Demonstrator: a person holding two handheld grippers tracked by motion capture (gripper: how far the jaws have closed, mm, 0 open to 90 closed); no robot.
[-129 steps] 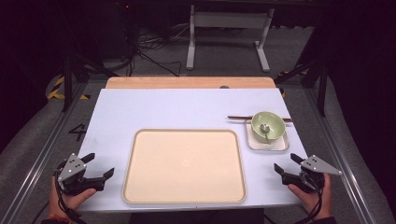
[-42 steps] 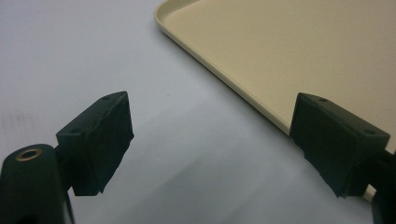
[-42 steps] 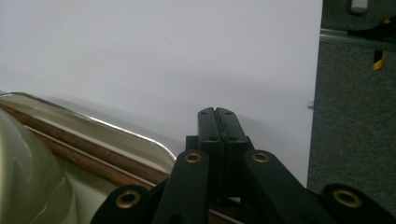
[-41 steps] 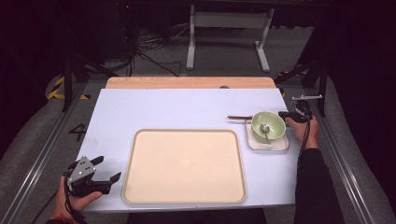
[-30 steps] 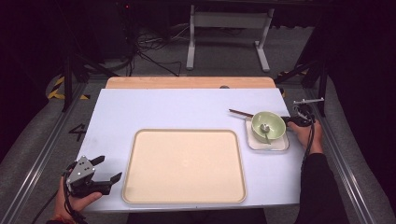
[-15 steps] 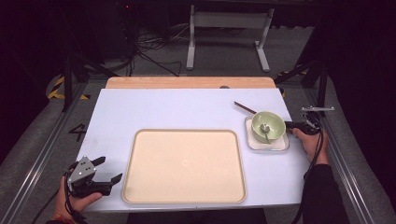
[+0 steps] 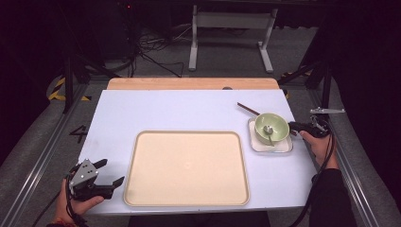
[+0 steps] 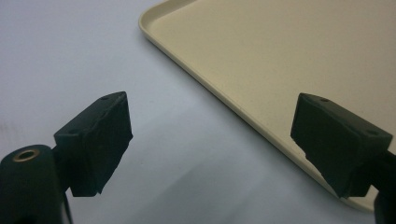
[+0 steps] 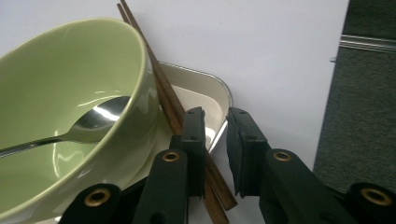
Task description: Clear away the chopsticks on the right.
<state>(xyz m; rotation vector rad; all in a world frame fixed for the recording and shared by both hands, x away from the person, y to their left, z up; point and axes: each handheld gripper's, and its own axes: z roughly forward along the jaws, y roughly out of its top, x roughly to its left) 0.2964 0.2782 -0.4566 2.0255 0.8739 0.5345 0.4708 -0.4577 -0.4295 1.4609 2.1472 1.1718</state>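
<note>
Since the earlier frames the chopsticks (image 9: 180,116) have swung from lying across the bench (image 7: 189,113) to angling beside the green bowl (image 7: 272,127). The right hand-held gripper (image 9: 215,128), just opening to a narrow gap, lies level at the small dish (image 9: 205,93); the chopsticks pass between its jaws, touching the left pad. The left hand-held gripper (image 8: 210,140) rests wide open at the tray (image 8: 280,60) corner.

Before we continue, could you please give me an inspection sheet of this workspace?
Surface: white table.
Job's things: chopsticks lie across white dish, against green bowl holding spoon.
Clutter: empty beige tray.
Tools: left tool open near tray corner; right tool open, jaws just been opening, chopsticks between them.
Cables: cable trails from right tool; floor cables behind.
Surroundings: metal stand beyond table.
</note>
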